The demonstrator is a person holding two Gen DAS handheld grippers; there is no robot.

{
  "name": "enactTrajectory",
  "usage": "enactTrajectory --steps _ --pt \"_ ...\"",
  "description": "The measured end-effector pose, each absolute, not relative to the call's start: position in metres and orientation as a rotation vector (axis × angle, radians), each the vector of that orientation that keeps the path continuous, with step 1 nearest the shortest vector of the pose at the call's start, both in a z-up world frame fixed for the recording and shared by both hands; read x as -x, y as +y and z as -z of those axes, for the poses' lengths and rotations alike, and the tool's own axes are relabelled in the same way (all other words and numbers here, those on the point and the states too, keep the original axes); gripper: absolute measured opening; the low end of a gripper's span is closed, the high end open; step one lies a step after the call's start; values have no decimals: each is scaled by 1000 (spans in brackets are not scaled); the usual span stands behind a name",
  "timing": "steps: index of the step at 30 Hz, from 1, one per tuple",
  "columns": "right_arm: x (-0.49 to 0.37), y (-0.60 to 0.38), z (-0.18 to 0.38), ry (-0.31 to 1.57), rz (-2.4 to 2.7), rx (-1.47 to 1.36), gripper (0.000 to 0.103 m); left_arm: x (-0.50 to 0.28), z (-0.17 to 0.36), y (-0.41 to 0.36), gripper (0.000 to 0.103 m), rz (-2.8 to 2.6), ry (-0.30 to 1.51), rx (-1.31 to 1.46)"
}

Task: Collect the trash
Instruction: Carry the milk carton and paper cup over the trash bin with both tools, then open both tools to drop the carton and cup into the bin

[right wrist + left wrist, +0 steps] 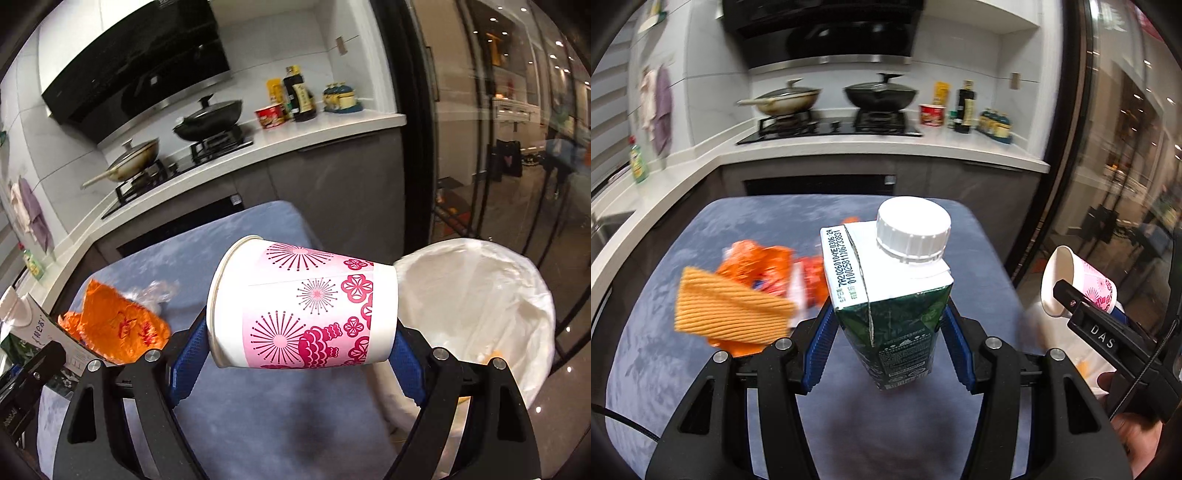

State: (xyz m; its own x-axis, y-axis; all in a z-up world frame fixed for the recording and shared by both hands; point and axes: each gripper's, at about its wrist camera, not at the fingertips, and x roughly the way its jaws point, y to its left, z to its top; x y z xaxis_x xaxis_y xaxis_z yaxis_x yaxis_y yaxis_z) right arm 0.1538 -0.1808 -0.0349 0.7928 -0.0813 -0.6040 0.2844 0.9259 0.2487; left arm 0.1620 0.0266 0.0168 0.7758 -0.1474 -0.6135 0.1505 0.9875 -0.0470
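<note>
Trash is in both grippers at once: a green carton with a white screw cap stands upright and lifted between the blue pads of the left gripper, which are clamped on its lower sides, and a pink-patterned paper cup lies sideways across the right gripper, whose pads are pressed on its rim end and its base end. The cup's mouth points left, its base toward a bin lined with a white bag that stands just beside the table's right edge.

Below both is a blue-grey velvety table in a kitchen, with a white counter behind it and dark glass doors to the right.

Still on the table, left of the carton, lie a crumpled orange wrapper, a ridged yellow cloth overlapping it and a bit of clear plastic film. On the counter are two lidded pans on a gas hob, a red noodle cup and sauce bottles
</note>
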Motion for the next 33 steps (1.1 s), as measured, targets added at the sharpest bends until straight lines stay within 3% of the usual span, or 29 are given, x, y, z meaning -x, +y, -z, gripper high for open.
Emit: enactTrajectory --steps 17,33 --pt "-89 -305 37 590 445 -374 82 -150 -19 -112 53 384 636 -126" --pt "-81 -347 62 638 505 -376 82 -151 2 -192 53 481 668 -212"
